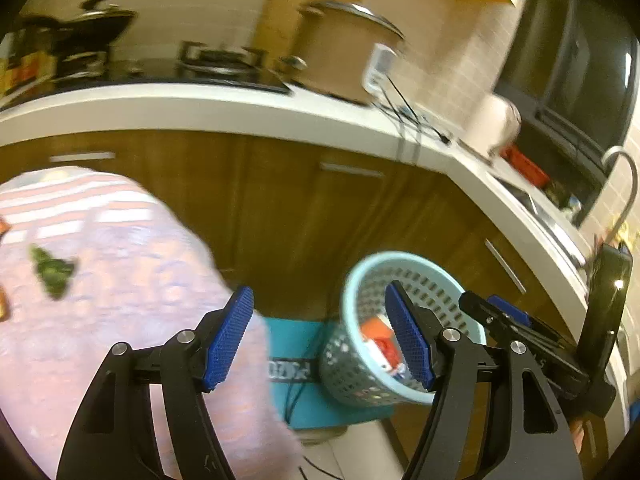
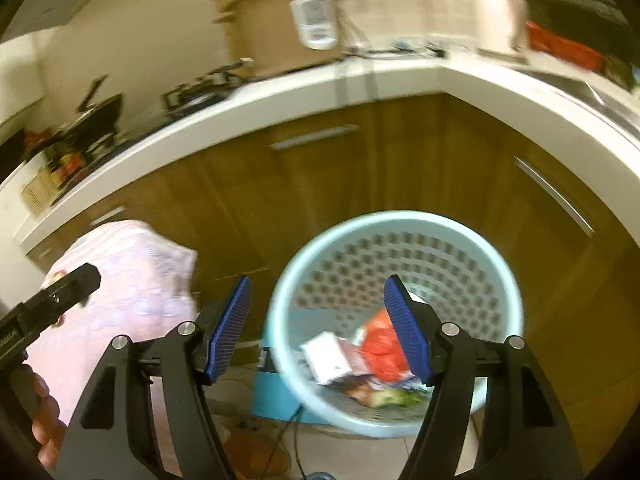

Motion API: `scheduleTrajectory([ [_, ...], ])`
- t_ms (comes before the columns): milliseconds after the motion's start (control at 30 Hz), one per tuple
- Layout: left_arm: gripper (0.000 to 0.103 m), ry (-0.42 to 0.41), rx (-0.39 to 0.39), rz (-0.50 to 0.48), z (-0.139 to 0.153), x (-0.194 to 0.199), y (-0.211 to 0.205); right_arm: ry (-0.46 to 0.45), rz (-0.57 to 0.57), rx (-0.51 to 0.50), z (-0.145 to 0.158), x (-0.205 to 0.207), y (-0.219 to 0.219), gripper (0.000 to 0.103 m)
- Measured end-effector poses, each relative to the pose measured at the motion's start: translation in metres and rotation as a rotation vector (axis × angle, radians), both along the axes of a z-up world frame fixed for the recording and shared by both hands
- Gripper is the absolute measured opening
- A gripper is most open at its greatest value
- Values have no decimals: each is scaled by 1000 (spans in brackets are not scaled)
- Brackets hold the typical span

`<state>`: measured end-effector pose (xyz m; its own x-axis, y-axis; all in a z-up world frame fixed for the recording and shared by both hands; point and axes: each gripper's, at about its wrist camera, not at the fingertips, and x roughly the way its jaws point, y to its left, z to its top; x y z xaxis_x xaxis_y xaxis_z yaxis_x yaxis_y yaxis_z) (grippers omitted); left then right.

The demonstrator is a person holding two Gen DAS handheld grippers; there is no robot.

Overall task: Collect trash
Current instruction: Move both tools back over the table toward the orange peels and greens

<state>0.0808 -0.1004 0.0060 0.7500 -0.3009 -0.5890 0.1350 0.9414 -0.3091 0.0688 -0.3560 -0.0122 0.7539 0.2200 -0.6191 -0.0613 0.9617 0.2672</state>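
A light blue perforated basket point(image 1: 384, 258) stands on the floor in front of wooden cabinets. In the right wrist view the basket point(image 2: 400, 218) holds a red wrapper point(image 2: 380, 348), a white packet point(image 2: 326, 356) and a green scrap point(image 2: 396, 398). My left gripper point(image 1: 320, 300) is open and empty, up to the left of the basket. Above the basket's mouth hangs my right gripper point(image 2: 318, 292), open as well, with nothing between its blue pads. A green scrap point(image 1: 52, 272) lies on the pink-clothed table point(image 1: 120, 320).
A white counter point(image 1: 240, 112) curves around, carrying a stove point(image 1: 224, 64), a large pot point(image 1: 344, 52) and a sink with a faucet point(image 1: 624, 184). A teal box point(image 1: 292, 360) and cables sit beside the basket. A person's hand point(image 2: 44, 420) holds the left gripper.
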Motion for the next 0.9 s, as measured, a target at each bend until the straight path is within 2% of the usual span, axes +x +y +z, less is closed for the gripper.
scheduleTrajectory([
  [200,67,-29,-8,158,13,-30,71,-52,149,-23,18,-2,74,65],
  [467,67,-24,37,449,14,-66,168,-132,341,-34,30,0,177,65],
  [533,67,-5,53,530,8,-71,191,-145,386,-28,29,1,202,65],
  [667,71,42,52,629,-7,-74,220,-153,448,-45,22,10,246,65],
  [900,73,156,9,692,-42,-69,250,-68,524,-41,-7,34,292,63],
])
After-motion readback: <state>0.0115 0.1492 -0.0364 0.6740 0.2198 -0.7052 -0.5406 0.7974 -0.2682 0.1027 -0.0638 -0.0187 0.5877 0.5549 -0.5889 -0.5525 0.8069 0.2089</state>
